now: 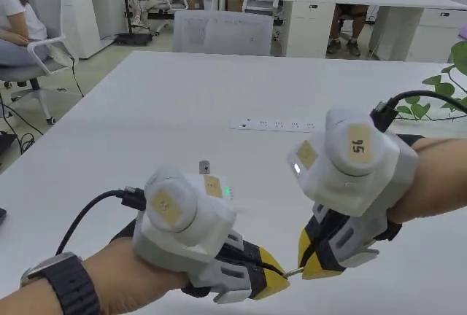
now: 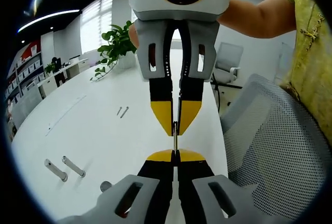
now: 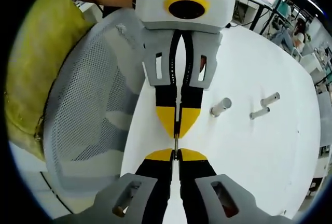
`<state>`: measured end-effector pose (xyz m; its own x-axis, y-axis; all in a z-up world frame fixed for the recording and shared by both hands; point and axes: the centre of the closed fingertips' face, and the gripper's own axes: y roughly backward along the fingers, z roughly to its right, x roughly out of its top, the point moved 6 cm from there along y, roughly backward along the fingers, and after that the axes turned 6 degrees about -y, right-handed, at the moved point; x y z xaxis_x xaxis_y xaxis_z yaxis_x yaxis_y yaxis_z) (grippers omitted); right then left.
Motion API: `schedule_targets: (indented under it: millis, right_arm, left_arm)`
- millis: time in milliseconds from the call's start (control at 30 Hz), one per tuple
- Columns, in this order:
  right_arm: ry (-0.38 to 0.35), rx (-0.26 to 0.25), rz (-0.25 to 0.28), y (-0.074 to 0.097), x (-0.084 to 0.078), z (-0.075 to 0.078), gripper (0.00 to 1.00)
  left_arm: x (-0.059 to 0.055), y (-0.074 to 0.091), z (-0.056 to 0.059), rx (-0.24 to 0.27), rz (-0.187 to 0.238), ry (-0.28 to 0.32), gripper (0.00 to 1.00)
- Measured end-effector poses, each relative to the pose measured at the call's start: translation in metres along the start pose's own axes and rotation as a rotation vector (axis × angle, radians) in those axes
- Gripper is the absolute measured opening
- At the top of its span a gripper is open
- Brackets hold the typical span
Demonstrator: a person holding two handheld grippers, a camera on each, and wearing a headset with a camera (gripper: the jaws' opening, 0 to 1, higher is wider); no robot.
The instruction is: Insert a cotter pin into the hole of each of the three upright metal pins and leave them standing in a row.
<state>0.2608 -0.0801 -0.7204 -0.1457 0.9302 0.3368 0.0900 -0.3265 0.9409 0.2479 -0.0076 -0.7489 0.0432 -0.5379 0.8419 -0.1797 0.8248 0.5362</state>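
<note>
Gripping one cotter pin (image 2: 176, 139) tip to tip.
Left gripper (image 2: 175, 154) and right gripper (image 3: 175, 152) both clench their fingers on it above the surface (image 2: 104, 130).

Tip-to-tip: left claw (image 2: 175, 153) and right claw (image 2: 175, 130) both pinch cotter pin (image 2: 176, 142); two metal pins (image 2: 73, 166) lie flat.

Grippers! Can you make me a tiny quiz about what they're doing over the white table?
1. True or false: the left gripper and the right gripper meet tip to tip.
2. How many metal pins are on the table in the right gripper view?
3. What is pinched between the tips? A) cotter pin B) spoon C) ball
Key: 1 true; 2 three; 3 A.
</note>
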Motion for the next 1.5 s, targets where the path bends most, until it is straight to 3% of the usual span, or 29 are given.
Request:
schedule_targets:
  millis: [333, 733, 967, 1133, 1233, 1500]
  right_arm:
    - [-0.006, 0.002, -0.014, -0.003, -0.001, 0.001, 0.04]
    - [-0.014, -0.007, -0.009, -0.007, -0.007, 0.003, 0.03]
    - [-0.019, -0.017, -0.015, -0.008, -0.008, 0.004, 0.03]
    - [-0.039, -0.031, 0.005, -0.003, -0.008, 0.008, 0.02]
    - [-0.047, -0.035, 0.015, -0.002, -0.008, 0.008, 0.02]
    - [-0.057, -0.043, 0.017, -0.002, -0.007, 0.01, 0.02]
  left_arm:
    - [-0.001, 0.001, 0.001, -0.001, -0.021, -0.001, 0.0]
    - [0.003, 0.003, -0.002, 0.001, -0.008, 0.017, 0.0]
    - [0.006, 0.003, -0.003, 0.006, 0.007, 0.033, 0.0]
    - [0.006, 0.005, -0.005, 0.027, 0.039, -0.004, 0.01]
    - [0.009, 0.005, -0.007, 0.031, 0.078, 0.001, 0.07]
    - [0.01, 0.004, -0.009, 0.058, 0.101, 0.0, 0.22]
